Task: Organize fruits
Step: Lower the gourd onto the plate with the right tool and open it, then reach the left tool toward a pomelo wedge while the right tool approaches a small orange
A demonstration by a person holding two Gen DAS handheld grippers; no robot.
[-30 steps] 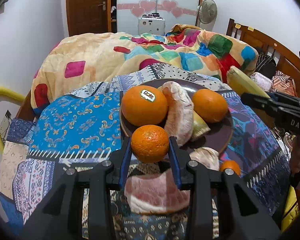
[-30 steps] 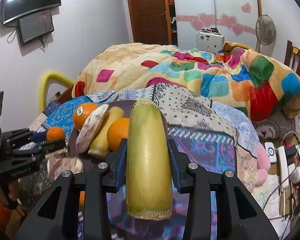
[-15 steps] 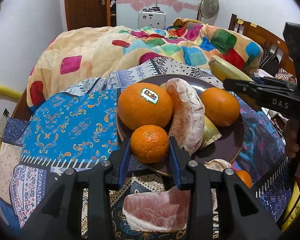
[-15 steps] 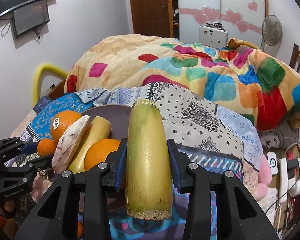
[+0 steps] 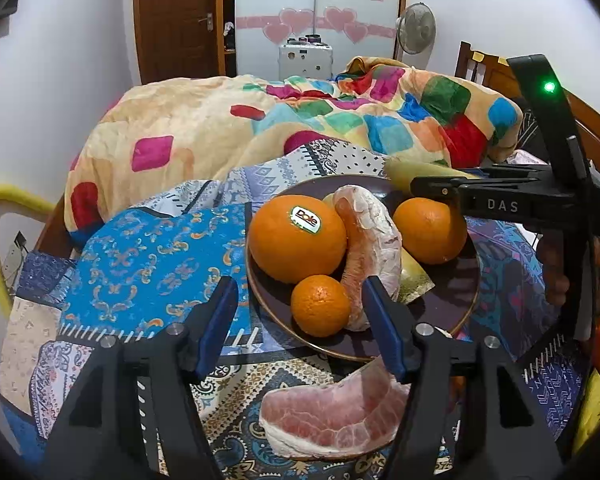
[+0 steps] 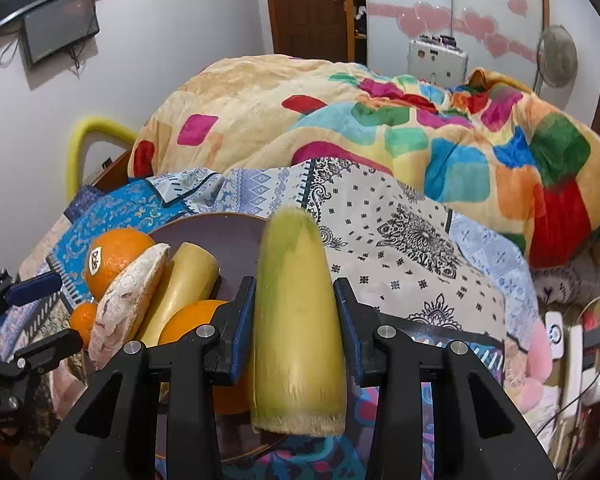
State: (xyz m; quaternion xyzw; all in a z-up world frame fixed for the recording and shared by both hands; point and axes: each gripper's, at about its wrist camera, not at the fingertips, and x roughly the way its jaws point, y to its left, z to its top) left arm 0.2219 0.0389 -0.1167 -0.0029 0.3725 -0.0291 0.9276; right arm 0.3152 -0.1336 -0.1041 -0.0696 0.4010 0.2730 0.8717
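Left wrist view looks down at a slant over the left gripper (image 5: 300, 320), whose blue-padded jaws are opening and stand clear on either side of a small mandarin (image 5: 321, 305) that sits on the near edge of a dark brown plate (image 5: 458, 280); neither pad touches it. On the same plate lie a large orange with a Dole sticker (image 5: 297, 238), a peeled pomelo segment (image 5: 374, 248) leaning between it and a second orange (image 5: 430, 230), and a pale yellow cut piece tucked under the segment. Another pink pomelo segment (image 5: 336, 416) lies off the plate on the patterned bedcloth (image 5: 152, 256), just below the gripper's fingers. From the right the right gripper (image 6: 296, 320) reaches in sideways over the plate's far rim, a person's fingers curled round its handle. In the right wrist view that gripper angles downward and is closed firmly on a yellow-green sugarcane piece (image 6: 296, 312), pads pressed to both sides, the cut end toward the camera and the rounded end pointing over the plate's right edge, held above it. A bright checked duvet (image 6: 380, 128) is heaped on the bed behind
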